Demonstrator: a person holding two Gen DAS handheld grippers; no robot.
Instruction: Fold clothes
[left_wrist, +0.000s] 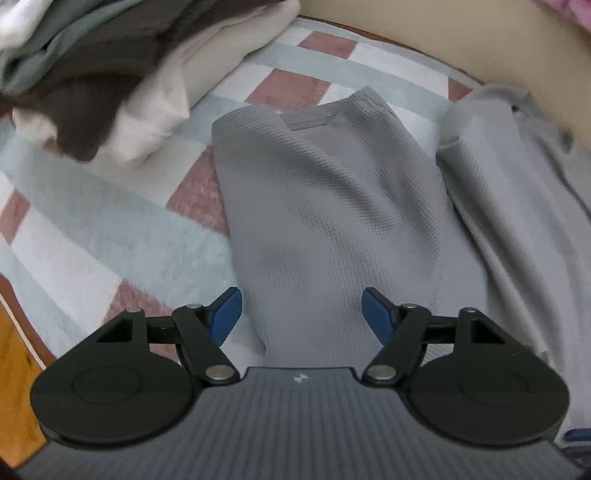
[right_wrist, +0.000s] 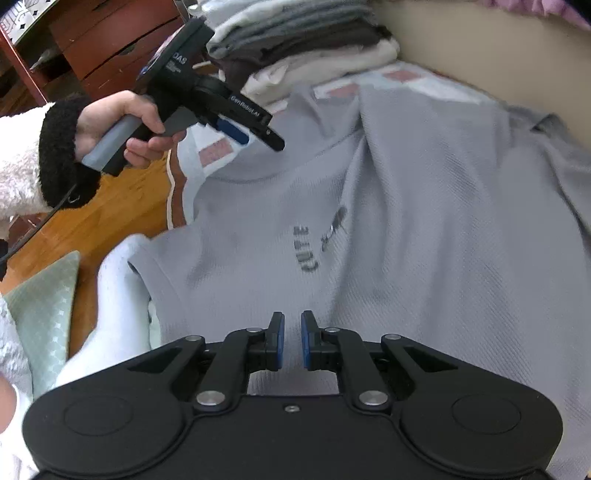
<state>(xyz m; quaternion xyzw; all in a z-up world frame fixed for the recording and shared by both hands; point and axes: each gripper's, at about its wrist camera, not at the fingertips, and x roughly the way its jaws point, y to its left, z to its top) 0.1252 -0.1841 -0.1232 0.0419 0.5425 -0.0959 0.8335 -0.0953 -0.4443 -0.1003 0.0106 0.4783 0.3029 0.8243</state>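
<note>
A grey waffle-knit shirt (left_wrist: 332, 206) lies flat on a checked bedcover (left_wrist: 92, 229). Its left side is folded in over the body and its collar points away. My left gripper (left_wrist: 301, 314) hangs open just above the shirt's near part, blue pads wide apart with nothing between them. In the right wrist view the same shirt (right_wrist: 406, 221) shows a dark print on its chest. My right gripper (right_wrist: 289, 339) sits low on the shirt's near edge, jaws almost together with grey cloth in the narrow gap. A hand in a fluffy sleeve holds the left gripper (right_wrist: 258, 136) over the shirt's far left.
A stack of folded clothes (left_wrist: 110, 74) in white, brown and grey-green sits at the far left of the bed, also seen as the stack (right_wrist: 303, 44). Wooden floor (right_wrist: 92, 221), a red-brown dresser (right_wrist: 110, 40) and a green cushion (right_wrist: 44, 314) lie left of the bed.
</note>
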